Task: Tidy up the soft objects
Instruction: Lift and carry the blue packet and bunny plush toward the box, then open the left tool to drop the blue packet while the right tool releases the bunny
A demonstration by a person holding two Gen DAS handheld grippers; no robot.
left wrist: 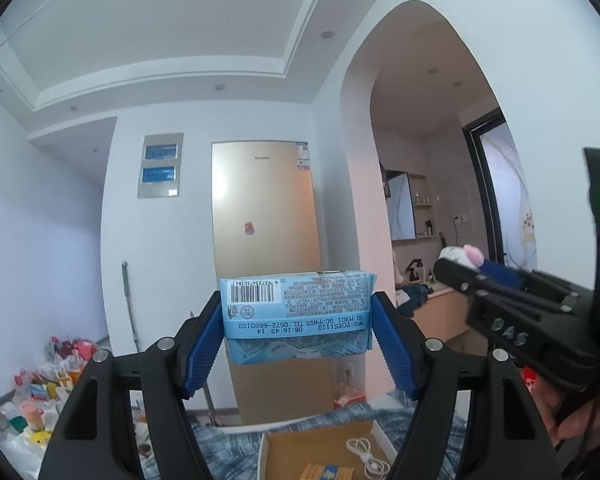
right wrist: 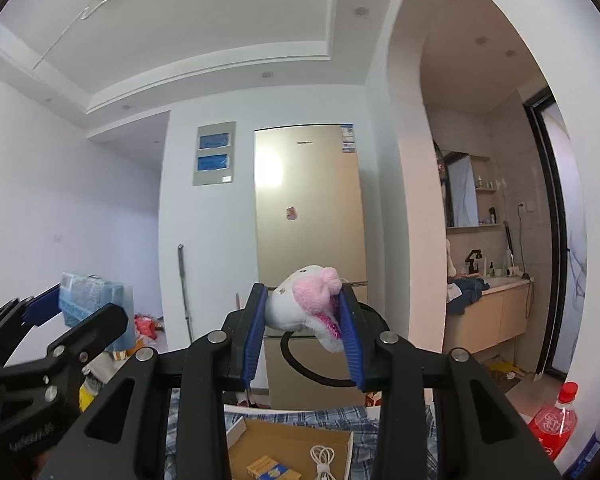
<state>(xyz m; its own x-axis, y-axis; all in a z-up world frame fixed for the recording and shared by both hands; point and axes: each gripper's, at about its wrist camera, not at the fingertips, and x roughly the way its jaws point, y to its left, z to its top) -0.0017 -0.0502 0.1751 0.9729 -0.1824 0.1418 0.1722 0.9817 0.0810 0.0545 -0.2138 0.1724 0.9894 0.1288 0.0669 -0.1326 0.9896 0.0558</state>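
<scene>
Two grippers up in the air, one soft thing each: the left gripper (left wrist: 298,322) is clamped on a blue tissue pack (left wrist: 297,309), the right gripper (right wrist: 303,322) squeezes a white-and-pink plush toy (right wrist: 306,304). Down below there's one open cardboard box (right wrist: 290,446) holding one white cable (right wrist: 322,458) and one yellow packet (right wrist: 269,469), with a gold fridge (right wrist: 308,200) straight ahead and a red soda bottle (right wrist: 554,426) off right.

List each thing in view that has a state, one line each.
Left tongs: shut on the tissue pack.
Tissue pack: held in the air, label upside down.
Right tongs: shut on the plush toy.
Plush toy: squeezed between the pads, lifted.
Cardboard box: open, holding a coiled white cable.
Fridge: doors closed.
</scene>
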